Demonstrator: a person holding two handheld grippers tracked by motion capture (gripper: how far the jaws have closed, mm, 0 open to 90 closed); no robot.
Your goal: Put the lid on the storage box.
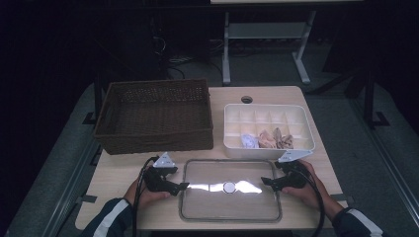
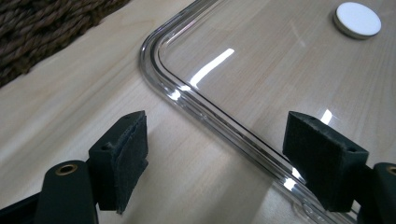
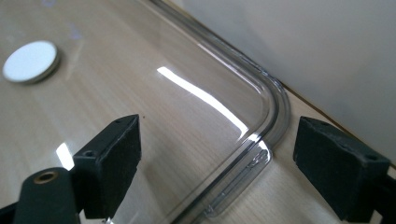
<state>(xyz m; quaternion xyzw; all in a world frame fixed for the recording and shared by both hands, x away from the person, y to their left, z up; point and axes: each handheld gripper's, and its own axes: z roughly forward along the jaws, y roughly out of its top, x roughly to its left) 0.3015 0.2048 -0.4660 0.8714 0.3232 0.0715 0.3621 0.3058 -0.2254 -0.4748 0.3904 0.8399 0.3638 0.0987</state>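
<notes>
Nearest our lens in the left gripper view are two black padded jaws, spread wide, with the rim of a clear plastic lid (image 2: 196,100) running between them. The pads do not press on it, and whether they touch it we cannot tell. The left gripper (image 2: 215,158) sits at the lid's left edge, near a rounded corner, and the lid lies flat on the light wooden table (image 2: 70,116). A white round knob (image 2: 357,19) stands on the lid farther off.

In the right gripper view the right gripper (image 3: 219,168) has its jaws spread just as wide, straddling the opposite edge of the lid beside its small pull tab (image 3: 254,161). Nothing is pinched there either.

From the high view we see the left gripper (image 1: 180,186) and the right gripper (image 1: 265,181) facing each other across the lid (image 1: 230,207), each held in one of our hands, the left hand (image 1: 143,192) and the right hand (image 1: 304,190).

Beyond the lid, on the right, stands a white divided storage box (image 1: 237,140) with a few crumpled pieces in its front compartments. To its left is a dark wicker basket (image 1: 155,116), just beside the box.
</notes>
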